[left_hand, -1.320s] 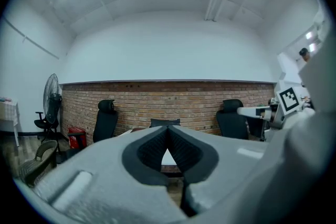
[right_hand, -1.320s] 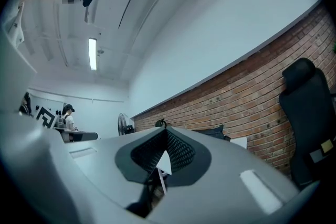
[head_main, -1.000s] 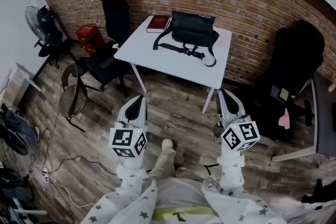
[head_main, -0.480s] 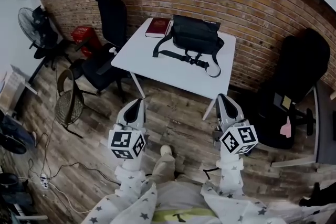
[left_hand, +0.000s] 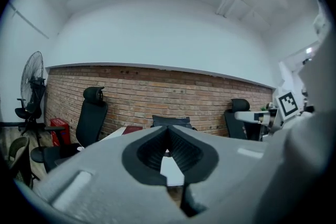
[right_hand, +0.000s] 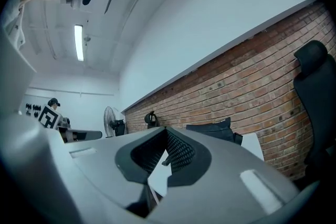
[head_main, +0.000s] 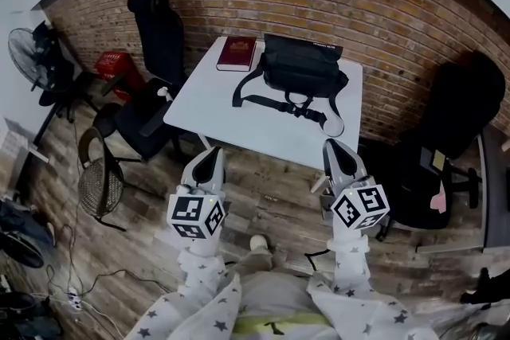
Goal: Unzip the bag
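Observation:
A black bag [head_main: 301, 68] with a long strap [head_main: 275, 103] lies on the white table [head_main: 239, 127] against the brick wall. Its upper edge shows beyond the jaws in the left gripper view as the bag [left_hand: 172, 121] and in the right gripper view as the bag [right_hand: 216, 129]. My left gripper [head_main: 211, 159] and right gripper [head_main: 335, 149] are both shut with nothing in them. They hang side by side over the wooden floor, just short of the table's near edge and well short of the bag.
A dark red book [head_main: 237, 52] lies on the table left of the bag. A black office chair [head_main: 151, 40] stands left of the table, another [head_main: 450, 127] at the right. A red box [head_main: 114, 64], a fan [head_main: 32, 56] and a round wire chair [head_main: 100, 183] stand at the left.
The view has moved toward the table, so the table and bag look larger and closer. Both grippers have stayed shut and side by side.

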The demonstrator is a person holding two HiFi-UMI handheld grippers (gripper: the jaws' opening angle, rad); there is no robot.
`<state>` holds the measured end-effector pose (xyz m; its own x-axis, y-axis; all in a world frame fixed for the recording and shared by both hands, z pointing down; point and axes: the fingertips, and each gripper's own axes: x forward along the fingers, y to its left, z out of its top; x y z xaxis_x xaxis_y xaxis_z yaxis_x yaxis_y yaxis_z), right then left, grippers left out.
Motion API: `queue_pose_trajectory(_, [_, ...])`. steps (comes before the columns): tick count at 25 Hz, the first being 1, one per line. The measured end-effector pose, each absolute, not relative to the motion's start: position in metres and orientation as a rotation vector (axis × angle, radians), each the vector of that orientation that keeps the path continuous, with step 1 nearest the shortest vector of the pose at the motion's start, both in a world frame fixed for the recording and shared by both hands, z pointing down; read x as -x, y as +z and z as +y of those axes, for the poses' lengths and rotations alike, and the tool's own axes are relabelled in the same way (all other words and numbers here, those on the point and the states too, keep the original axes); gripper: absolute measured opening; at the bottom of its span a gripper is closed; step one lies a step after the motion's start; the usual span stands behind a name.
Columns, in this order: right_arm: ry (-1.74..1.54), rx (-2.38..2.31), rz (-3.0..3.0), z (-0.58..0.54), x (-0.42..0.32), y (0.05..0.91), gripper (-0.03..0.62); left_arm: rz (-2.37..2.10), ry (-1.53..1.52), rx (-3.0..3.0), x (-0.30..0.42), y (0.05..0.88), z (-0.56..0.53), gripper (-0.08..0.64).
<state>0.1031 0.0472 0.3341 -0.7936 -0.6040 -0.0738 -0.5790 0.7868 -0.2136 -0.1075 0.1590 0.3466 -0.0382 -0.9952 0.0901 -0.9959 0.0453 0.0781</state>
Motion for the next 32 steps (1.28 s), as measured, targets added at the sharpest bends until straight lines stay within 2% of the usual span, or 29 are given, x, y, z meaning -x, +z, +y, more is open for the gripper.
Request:
queue_pose_trajectory(22, [-0.300,1.085,2.788,-0.073,-0.034,0.361,0.009,-2.021,-0.007,-2.175,0.176,0.377,0.024,-0.002])
queue_pose_trajectory(32, [-0.413,1.024,2.854,-0.154,0.023,0.386,0.071,-1.922,0.051,-2.214,0.209,0.390,-0.072,0.023])
